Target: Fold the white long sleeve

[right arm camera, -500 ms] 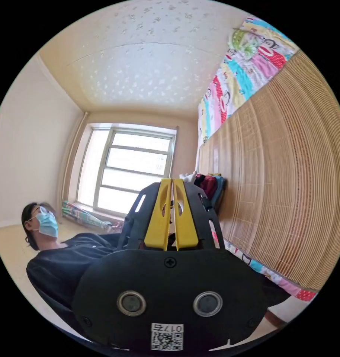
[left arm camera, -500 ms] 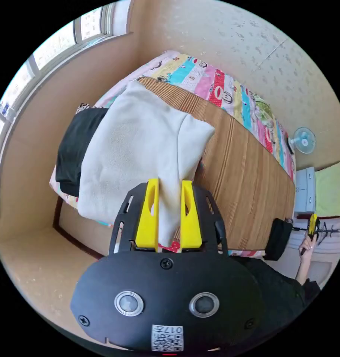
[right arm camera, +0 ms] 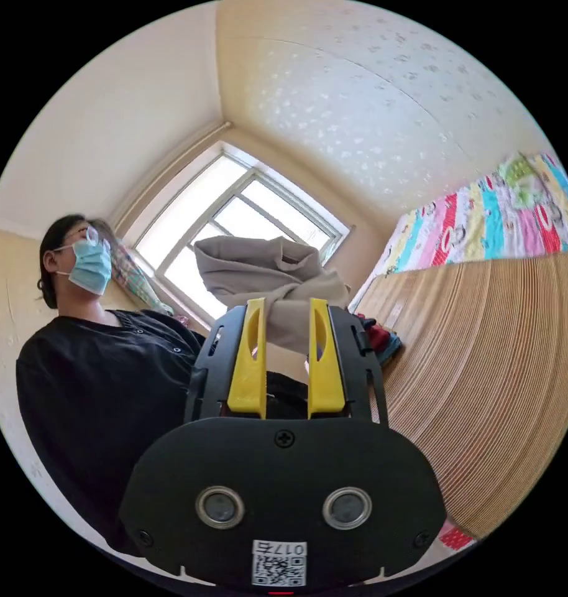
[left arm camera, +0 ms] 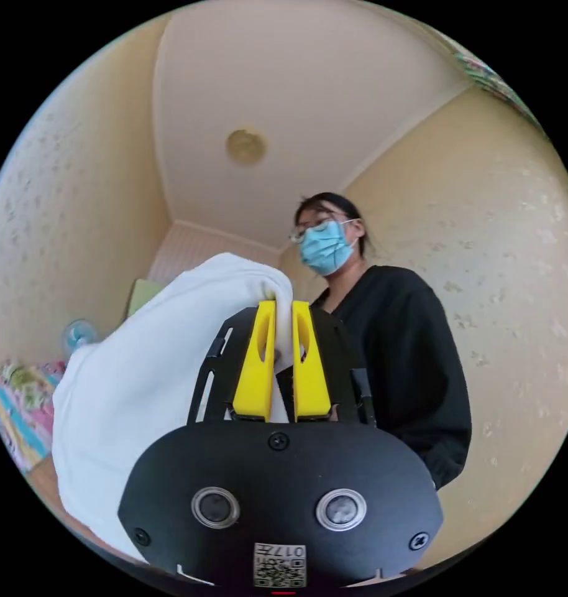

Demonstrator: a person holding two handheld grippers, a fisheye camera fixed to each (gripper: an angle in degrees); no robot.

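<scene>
The left gripper clamps a fold of the white long sleeve between its two yellow jaws, which stand close together with the cloth squeezed in the narrow gap. From the jaw tips the garment bunches up and then drapes down and away to the gripper's left, hanging in front of a strip of patterned bedding and a small fan. Behind and to the right of the jaws stands a person in a black top, under a plain ceiling with a round ceiling fitting. In the right gripper view, the right gripper has its jaws set apart, and a bunch of the same garment, looking grey against the bright window, hangs between and above the tips; whether both jaws press on it cannot be told. To that gripper's right lies a woven mat with the colourful bedding beyond it, and to its left stands the person.
</scene>
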